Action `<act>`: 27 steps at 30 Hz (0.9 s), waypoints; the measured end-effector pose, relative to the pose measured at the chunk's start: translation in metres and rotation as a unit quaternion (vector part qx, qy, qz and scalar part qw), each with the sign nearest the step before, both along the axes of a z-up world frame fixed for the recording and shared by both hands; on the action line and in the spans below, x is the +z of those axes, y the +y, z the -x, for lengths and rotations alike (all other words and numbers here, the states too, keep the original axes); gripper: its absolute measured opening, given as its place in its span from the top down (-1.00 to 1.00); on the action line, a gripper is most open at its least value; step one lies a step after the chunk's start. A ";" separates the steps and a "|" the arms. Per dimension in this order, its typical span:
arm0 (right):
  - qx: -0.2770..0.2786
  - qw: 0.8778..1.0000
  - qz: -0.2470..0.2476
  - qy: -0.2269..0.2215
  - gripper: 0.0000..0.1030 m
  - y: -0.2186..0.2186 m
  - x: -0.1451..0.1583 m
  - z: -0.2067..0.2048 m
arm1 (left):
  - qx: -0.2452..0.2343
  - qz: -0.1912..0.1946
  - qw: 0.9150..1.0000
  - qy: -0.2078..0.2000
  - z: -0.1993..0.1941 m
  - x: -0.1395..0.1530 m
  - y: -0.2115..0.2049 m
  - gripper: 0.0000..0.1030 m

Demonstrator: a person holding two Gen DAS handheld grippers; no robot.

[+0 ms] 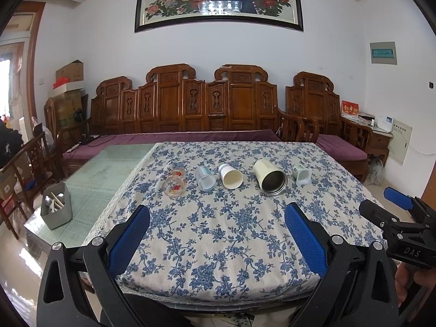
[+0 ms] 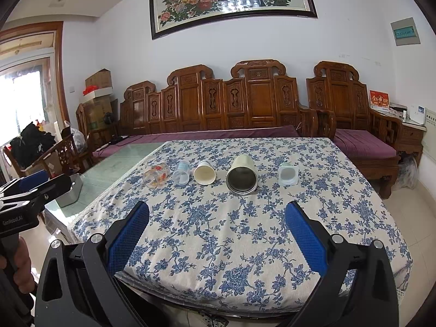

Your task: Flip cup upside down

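Several cups lie on their sides in a row across the blue floral tablecloth (image 1: 218, 231), mouths toward me: a flowered glass (image 1: 175, 183) (image 2: 156, 175), a clear plastic cup (image 1: 205, 177) (image 2: 182, 173), a cream paper cup (image 1: 230, 176) (image 2: 204, 172), a large cream metal-lined cup (image 1: 270, 177) (image 2: 242, 174), and a small pale green cup (image 1: 302, 174) (image 2: 287, 174). My left gripper (image 1: 218, 218) and my right gripper (image 2: 218, 215) are open and empty, held over the table's near edge, well short of the cups.
A grey box of cutlery (image 1: 56, 209) stands on the glass tabletop at the left. A carved wooden sofa (image 1: 190, 109) with purple cushions runs behind the table. Chairs and cardboard boxes (image 1: 69, 81) stand at the left.
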State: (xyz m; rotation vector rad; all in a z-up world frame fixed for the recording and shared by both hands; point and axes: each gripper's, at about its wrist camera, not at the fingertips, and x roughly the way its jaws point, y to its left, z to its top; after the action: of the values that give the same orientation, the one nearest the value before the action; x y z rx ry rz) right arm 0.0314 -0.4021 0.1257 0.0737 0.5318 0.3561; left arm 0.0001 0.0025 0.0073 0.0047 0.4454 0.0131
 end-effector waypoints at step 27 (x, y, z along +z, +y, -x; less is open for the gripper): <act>-0.004 1.000 -0.004 0.000 -0.95 -0.005 -0.003 -0.002 | 0.005 -0.001 1.000 -0.004 0.000 -0.001 -0.001 -0.85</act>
State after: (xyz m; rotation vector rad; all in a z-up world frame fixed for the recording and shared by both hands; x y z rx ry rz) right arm 0.0333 -0.4073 0.1230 0.0841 0.5304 0.3511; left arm 0.0000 0.0015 0.0059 0.0038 0.4374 0.0226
